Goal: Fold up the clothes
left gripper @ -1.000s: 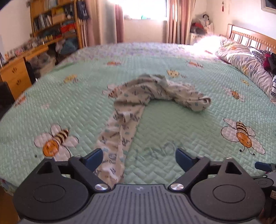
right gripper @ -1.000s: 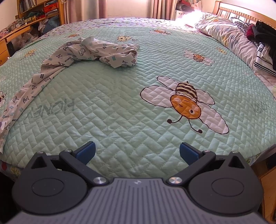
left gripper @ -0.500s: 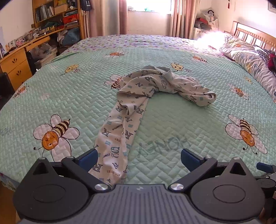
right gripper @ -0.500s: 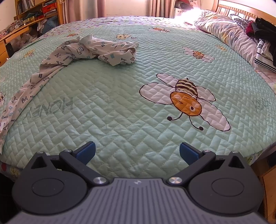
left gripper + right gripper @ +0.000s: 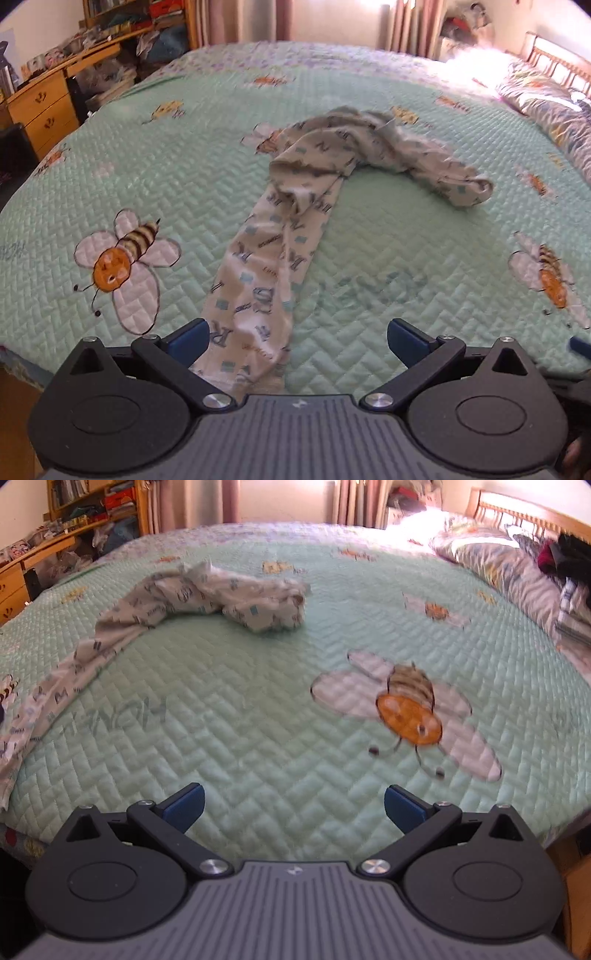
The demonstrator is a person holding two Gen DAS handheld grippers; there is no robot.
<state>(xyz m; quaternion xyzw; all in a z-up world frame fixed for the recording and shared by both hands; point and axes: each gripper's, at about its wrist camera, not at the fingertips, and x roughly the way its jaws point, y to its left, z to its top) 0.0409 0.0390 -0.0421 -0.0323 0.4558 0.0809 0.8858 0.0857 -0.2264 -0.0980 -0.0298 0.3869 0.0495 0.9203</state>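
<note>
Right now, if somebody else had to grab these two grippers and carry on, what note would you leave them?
Left gripper: open, holding nothing, near end of the patterned trousers between its fingers.
Right gripper: open, holding nothing, over bare bedspread.
The trousers lie crumpled in a bent shape, far leg bunched.
Done: nothing folded.
Left: spread flat, then fold.

Both wrist views overlook the same bedspread (image 5: 369, 229)

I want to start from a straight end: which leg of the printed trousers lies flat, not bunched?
The leg stretching toward the left gripper, its hem between the open jaws. The other leg is crumpled far right.
</note>
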